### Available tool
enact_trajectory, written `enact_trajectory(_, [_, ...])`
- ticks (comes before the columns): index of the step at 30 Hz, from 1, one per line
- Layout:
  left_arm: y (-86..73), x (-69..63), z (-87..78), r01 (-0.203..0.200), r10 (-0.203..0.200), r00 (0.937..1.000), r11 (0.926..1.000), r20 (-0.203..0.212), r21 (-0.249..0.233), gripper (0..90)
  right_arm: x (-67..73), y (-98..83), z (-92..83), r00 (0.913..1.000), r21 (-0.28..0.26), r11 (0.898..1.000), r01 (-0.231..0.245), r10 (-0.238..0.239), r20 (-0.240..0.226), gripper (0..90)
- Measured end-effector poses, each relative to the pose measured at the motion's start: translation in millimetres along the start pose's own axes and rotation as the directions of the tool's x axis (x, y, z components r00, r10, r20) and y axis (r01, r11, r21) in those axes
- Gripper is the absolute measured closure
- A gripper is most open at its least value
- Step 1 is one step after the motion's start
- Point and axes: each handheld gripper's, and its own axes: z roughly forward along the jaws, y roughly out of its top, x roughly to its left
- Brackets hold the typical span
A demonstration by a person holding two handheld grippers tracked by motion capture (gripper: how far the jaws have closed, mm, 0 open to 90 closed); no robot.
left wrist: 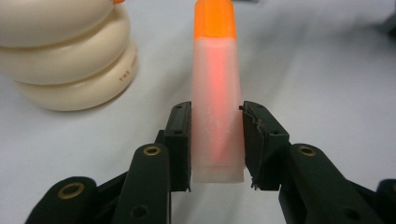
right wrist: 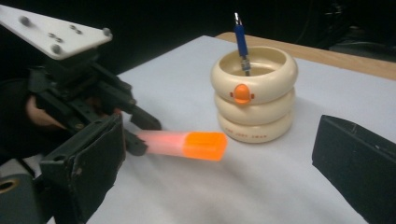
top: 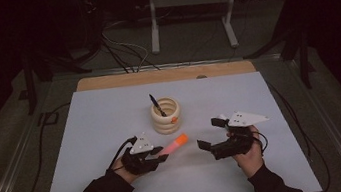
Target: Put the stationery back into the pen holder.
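Observation:
My left gripper (top: 162,153) (left wrist: 215,144) is shut on an orange highlighter (top: 174,145) (left wrist: 215,93) (right wrist: 184,143), holding its translucent body with the orange cap pointing away toward the cream ringed pen holder (top: 165,115) (left wrist: 60,56) (right wrist: 254,95). A blue pen (top: 157,105) (right wrist: 242,43) stands inside that holder. The highlighter hangs just above the white mat, a little in front of the holder. To the right, my right gripper (top: 210,141) (right wrist: 219,172) stands open with nothing between its black jaws, aimed toward the highlighter and holder.
A white mat (top: 103,135) covers the wooden table (top: 106,81). Cables (top: 121,50) and a white stand's legs (top: 154,27) lie on the dark floor beyond the far edge.

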Motion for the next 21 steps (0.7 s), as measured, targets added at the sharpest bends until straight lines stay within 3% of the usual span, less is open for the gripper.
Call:
enact_trajectory(3, [-1.2, 0.1, -1.0, 0.007, -0.007, 0.9999, 0.9998, 0.013, -0.018, 65.9, 1.3, 0.6, 1.5, 1.0000, -0.002, 1.000, 0.001, -0.001, 0.004, 2.6])
enact_trajectory(10, [-2.4, 0.2, -2.2, 0.024, -0.024, 0.9997, 0.9980, 0.000, -0.059, 65.9, 8.8, 4.4, 6.0, 0.9992, -0.012, 1.000, -0.008, 0.008, 0.039, 2.6])
enact_trajectory(21, [-1.4, 0.6, -2.5, 0.037, -0.037, 0.9993, 0.9952, -0.007, -0.091, 65.8, 13.6, 13.7, 11.8, 0.9932, -0.050, 0.995, -0.085, 0.089, 0.075, 3.0])
